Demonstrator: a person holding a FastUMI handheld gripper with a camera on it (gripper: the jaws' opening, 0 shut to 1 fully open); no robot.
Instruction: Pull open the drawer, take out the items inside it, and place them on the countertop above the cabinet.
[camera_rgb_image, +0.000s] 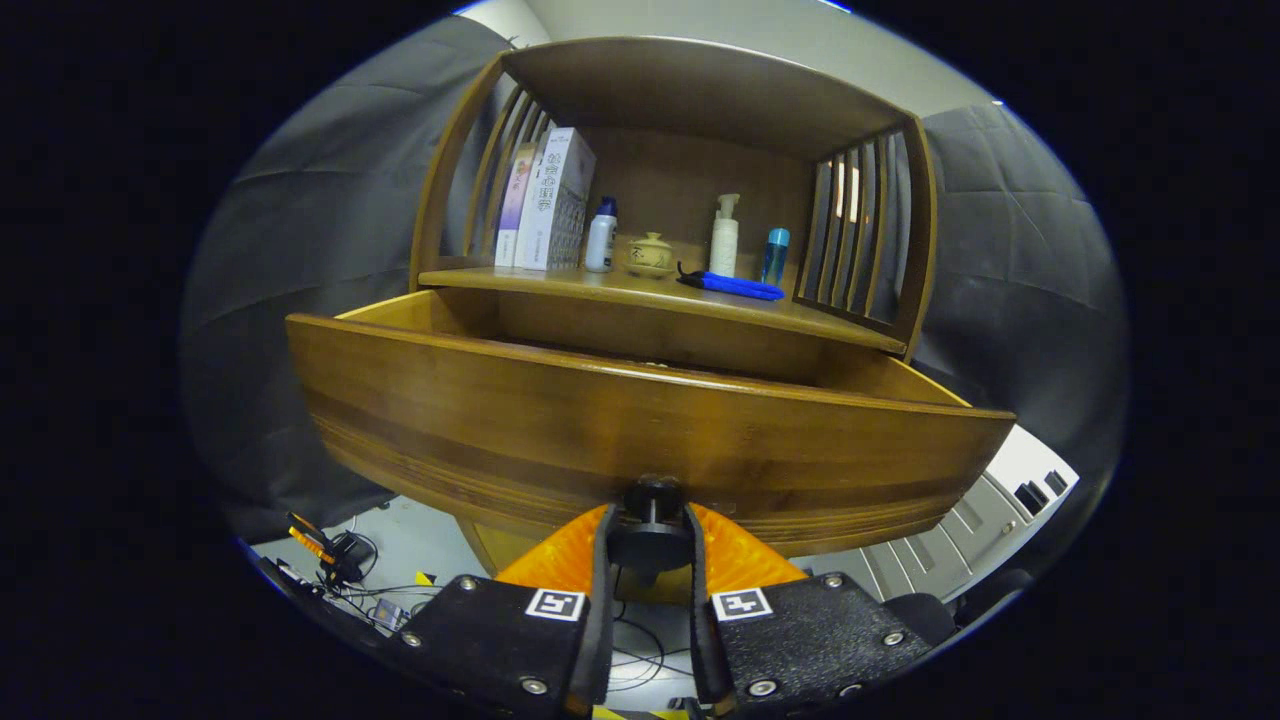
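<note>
A wooden drawer stands pulled out from the cabinet, its curved front close ahead of me. Its dark round knob sits between my fingers, and my gripper is shut on that knob. The drawer's inside is hidden behind its front panel. Above the drawer lies the wooden countertop, carrying a blue pen-like item, a white bottle with a blue cap, a small lidded pot, a white pump bottle, a blue bottle and boxes.
A slatted wooden hutch frames the countertop on both sides and above. Cables and small devices lie on the floor below left. A white unit stands to the lower right. Dark cloth walls surround the cabinet.
</note>
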